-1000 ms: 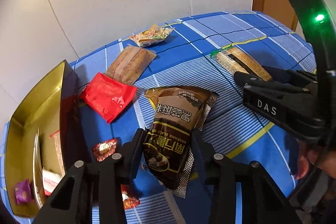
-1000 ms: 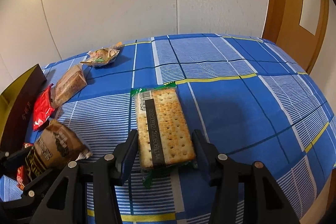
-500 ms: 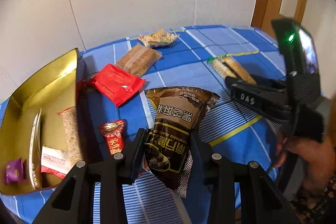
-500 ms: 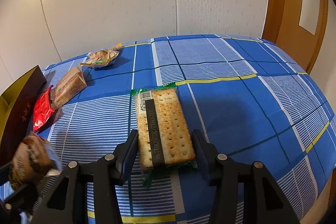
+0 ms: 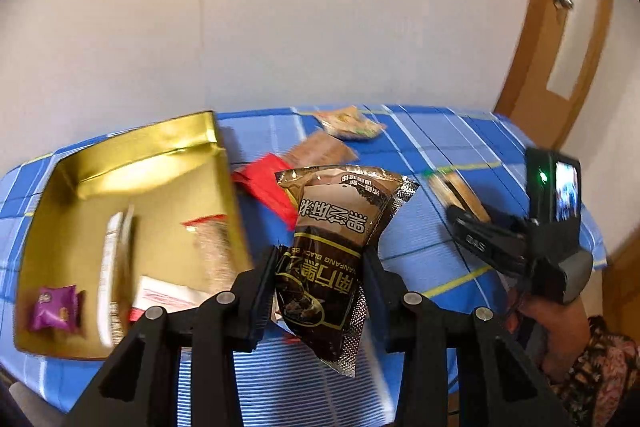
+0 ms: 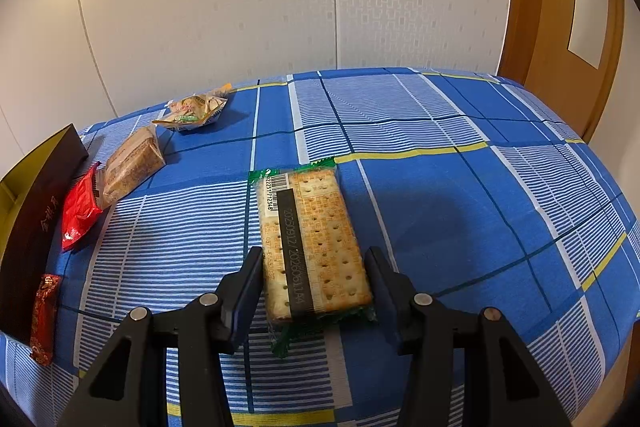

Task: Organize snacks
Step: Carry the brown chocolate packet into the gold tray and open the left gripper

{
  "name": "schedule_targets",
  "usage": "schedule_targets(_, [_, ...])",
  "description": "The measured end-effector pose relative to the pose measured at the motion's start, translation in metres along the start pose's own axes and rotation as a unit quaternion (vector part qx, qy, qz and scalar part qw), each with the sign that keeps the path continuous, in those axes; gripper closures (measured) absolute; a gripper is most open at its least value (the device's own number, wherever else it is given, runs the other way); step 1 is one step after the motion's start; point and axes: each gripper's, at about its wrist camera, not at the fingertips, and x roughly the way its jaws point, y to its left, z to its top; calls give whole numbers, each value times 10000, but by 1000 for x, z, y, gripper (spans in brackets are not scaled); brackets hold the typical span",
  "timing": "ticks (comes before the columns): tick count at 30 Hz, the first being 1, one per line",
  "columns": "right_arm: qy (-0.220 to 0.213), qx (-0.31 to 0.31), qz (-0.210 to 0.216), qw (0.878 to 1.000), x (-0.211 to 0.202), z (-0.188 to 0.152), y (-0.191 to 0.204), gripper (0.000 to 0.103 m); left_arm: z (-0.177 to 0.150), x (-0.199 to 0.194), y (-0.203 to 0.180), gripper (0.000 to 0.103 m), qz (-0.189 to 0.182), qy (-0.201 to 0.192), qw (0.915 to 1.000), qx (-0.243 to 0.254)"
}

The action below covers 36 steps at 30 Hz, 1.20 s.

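Desk cloth (image 6: 420,187): blue plaid, white pinstripe blocks, yellow and dark lines. Box (image 5: 100,195): gold inside, dark brown outside with gold characters. Held pouch (image 5: 336,239): brown/black, gold print, silver edges. Cracker pack (image 6: 312,243): tan, black stripe, green ends. Flat packet (image 6: 80,207): red. Small candy (image 5: 54,307) in box: purple. Both grippers black. Wall white, door (image 6: 560,7) orange-brown wood.

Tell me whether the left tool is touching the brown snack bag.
Touching. In the left wrist view, both fingers of the left tool press the sides of the brown snack bag, which hangs lifted off the tablecloth.
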Motion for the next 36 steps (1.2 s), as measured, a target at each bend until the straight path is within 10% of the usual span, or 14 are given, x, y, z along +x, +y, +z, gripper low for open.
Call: schedule_targets(36, [-6,-23,-22,10000,-1,0,1,51,-18,25,209,61,1841,560,9701,-1476])
